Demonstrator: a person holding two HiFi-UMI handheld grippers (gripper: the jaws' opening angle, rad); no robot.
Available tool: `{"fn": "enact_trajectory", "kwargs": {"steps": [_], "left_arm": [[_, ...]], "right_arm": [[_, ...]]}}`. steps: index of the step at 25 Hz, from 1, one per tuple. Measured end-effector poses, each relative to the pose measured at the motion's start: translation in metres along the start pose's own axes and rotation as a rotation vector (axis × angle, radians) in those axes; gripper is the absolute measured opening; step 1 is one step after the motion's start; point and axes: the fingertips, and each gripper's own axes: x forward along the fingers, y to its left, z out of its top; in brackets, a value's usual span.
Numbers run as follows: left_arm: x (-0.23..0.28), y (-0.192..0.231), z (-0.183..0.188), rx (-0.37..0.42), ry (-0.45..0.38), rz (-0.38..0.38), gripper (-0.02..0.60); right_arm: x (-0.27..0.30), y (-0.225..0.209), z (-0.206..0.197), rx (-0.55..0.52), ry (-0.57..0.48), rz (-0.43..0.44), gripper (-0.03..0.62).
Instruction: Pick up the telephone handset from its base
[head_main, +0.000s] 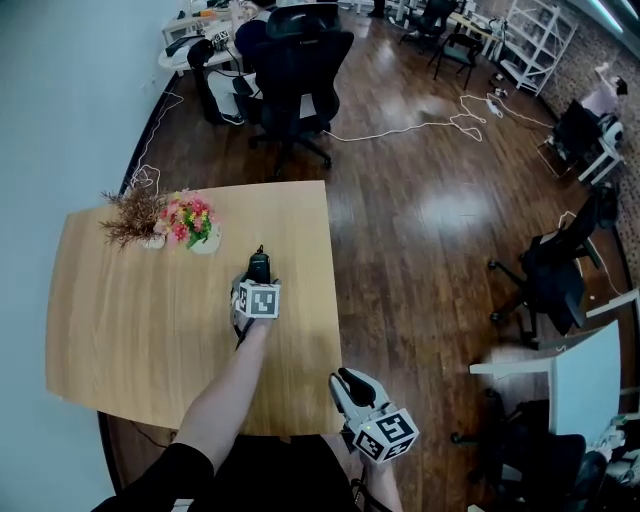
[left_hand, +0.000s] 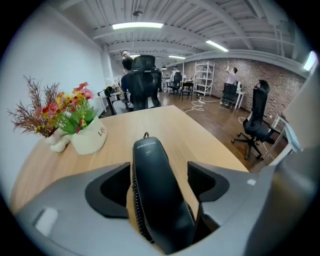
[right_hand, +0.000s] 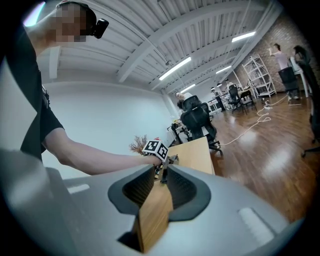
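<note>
Left hand-held gripper (left_hand: 159, 186): jaws opening, telephone handset (left_hand: 150, 160) between them, toward the worktop (head_main: 120, 330) right edge. Right hand-held gripper (right_hand: 162, 173): jaws pressed together.

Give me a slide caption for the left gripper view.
Black handset between the left gripper's opening jaws, wooden table beyond.

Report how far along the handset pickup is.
Done: the left gripper has the handset between its jaws, over the table. In hand: those jaws are opening, with a gap showing beside the handset, so nothing is gripped. Left: close on it and lift it; no base can be made out here. The right gripper hangs shut, beside the table's edge.
</note>
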Motion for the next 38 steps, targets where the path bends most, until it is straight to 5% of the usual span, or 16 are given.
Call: {"fn": "enact_trajectory", "kwargs": {"steps": [5,27,31,32,38], "left_arm": [[0.002,0.005,-0.001,-0.054,0.022,0.027,0.27],[-0.017,0.002,-0.005,-0.008,-0.049,-0.114,0.25],[-0.019,0.0,0.001,0.041,-0.057,-0.115,0.129],[-0.019,-0.001,0.0,0.05,-0.05,-0.109,0.132],[-0.015,0.0,-0.006,0.012,-0.031,-0.038,0.383]], "right_arm": [[-0.008,-0.013,-0.001,0.015,-0.007,-0.02,0.083],[-0.008,-0.021,-0.01,0.009,-0.009,-0.013,0.081],[-0.01,-0.026,-0.016,0.033,-0.017,-0.025,0.081],[-0.012,-0.027,-0.017,0.04,-0.019,-0.028,0.081],[-0.022,-0.034,-0.02,0.053,-0.024,-0.038,0.081]]}}
